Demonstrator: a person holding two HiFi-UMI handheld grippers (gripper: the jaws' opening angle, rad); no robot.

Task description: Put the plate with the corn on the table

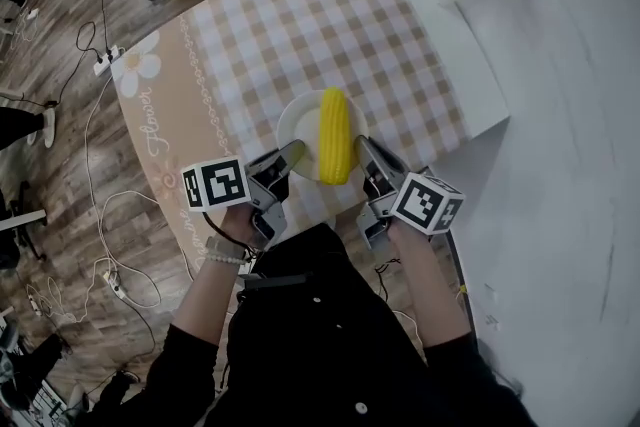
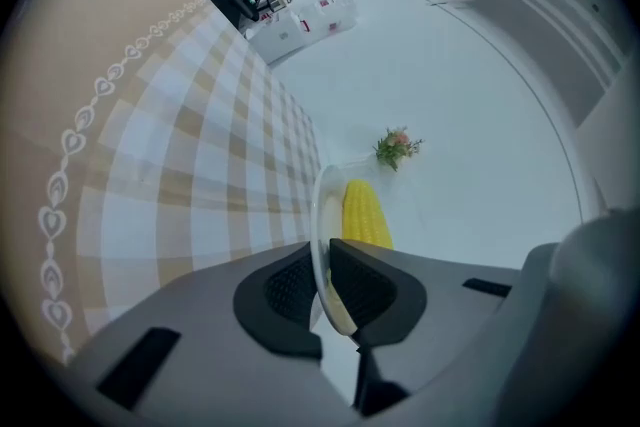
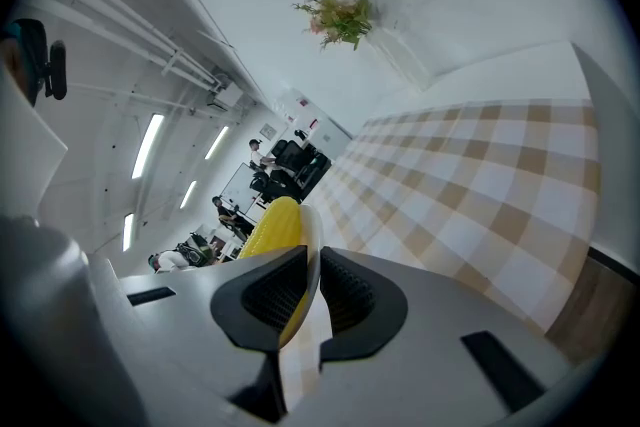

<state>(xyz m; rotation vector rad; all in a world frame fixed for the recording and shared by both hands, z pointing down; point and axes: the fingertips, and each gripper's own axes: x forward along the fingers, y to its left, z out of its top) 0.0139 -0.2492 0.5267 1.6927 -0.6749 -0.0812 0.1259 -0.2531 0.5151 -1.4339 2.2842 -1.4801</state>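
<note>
The left tongs [image 1: 292,153] clamp the rim of the white plate [image 1: 300,120] at 8 o'clock, the right tongs [image 1: 365,147] at 4 o'clock, over the near edge of the table [image 1: 300,25]; I would lower both sides evenly, so the corn cob [image 1: 335,135] does not roll.

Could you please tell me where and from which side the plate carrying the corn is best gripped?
Grip the plate by its thin rim at two opposite edges, coming from the near left and right. The corn lies along the middle, leaving the side rims free. The left tool and right tool are each shut on the rim this way, likely keeping it level.
</note>
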